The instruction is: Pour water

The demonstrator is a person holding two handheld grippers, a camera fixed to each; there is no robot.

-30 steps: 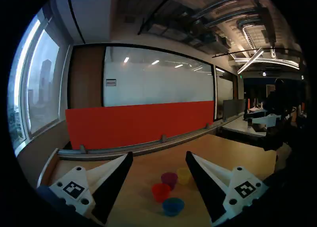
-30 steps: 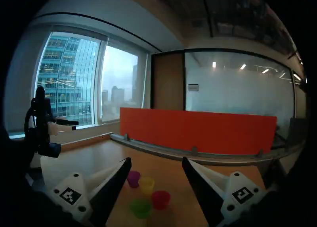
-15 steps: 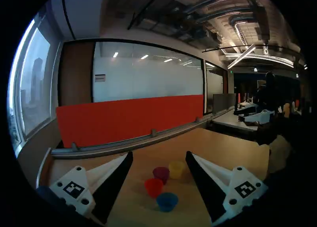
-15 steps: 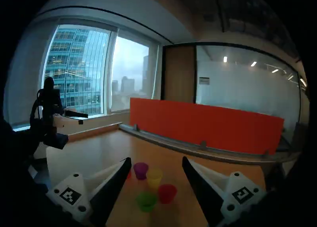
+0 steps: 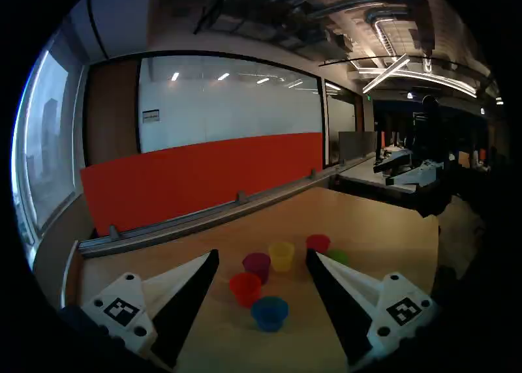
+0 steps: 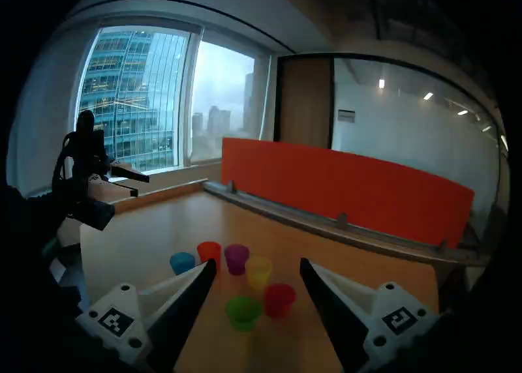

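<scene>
The left gripper is held level and low over the wooden desk, its two fingers spread wide with nothing between them. Ahead of it sit six small cups. The purple cup and yellow cup stand side by side, with the orange-red cup and blue cup nearer the camera. The red cup and green cup are by the right finger.

The right gripper also hangs open and empty, pointing at the same cluster from the other side, with the green and red cups closest to it. In the right gripper view the left gripper appears far off at the left edge, carried by a dark-sleeved arm before the window; its fingers look parted, though it is too small to be sure.

Compared with half a second ago, both cameras have tipped further toward the desk. The cups sit higher in each view. The red and green cups have come into the left gripper view, and the blue and orange-red ones into the right gripper view. Neither finger spread has changed.
</scene>
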